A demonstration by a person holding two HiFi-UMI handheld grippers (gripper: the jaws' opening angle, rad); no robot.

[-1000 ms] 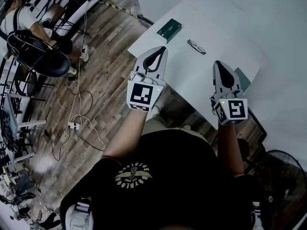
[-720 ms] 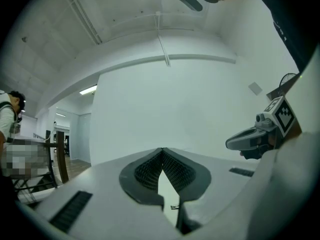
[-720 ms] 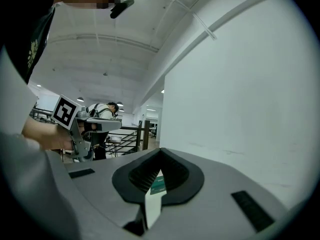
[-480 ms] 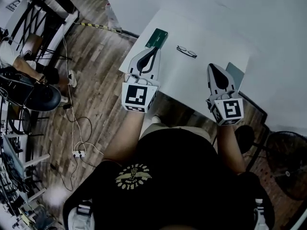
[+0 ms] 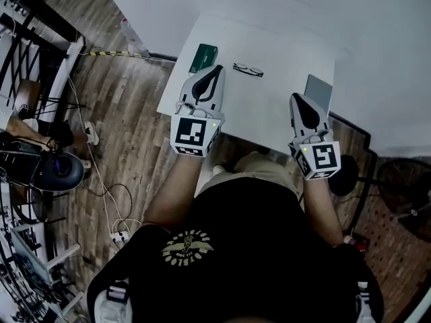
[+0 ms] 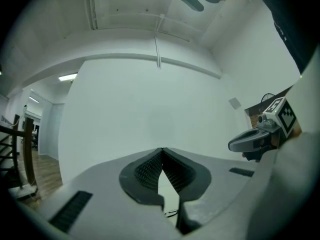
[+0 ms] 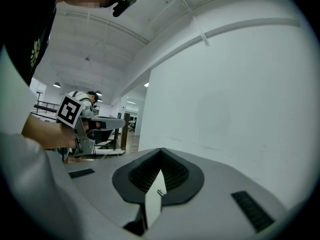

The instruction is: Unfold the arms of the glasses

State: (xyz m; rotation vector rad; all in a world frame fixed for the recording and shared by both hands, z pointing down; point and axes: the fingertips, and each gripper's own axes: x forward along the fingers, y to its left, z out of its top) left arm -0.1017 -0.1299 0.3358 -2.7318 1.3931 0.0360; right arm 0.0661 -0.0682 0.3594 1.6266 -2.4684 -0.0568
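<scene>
The glasses (image 5: 248,69) lie on the white table (image 5: 269,113), small and dark, too small to tell how the arms stand. My left gripper (image 5: 218,68) hovers over the table's near left part, just left of the glasses, shut with nothing in it. My right gripper (image 5: 295,97) is over the table's near right edge, also shut and empty. In the left gripper view the jaws of the left gripper (image 6: 162,149) meet at the tips, and a bit of the glasses (image 6: 172,213) shows below them. The right gripper (image 7: 161,150) is shut too, with the glasses (image 7: 159,192) tiny beyond it.
A green case (image 5: 203,58) lies at the table's far left, behind the left gripper. A grey flat object (image 5: 318,91) sits by the table's right edge. White walls stand behind the table. Wooden floor, cables and chairs are at the left.
The head view has swung, so the table, case and glasses sit further left in the picture. Both grippers stay shut in front of the body, still short of the glasses.
</scene>
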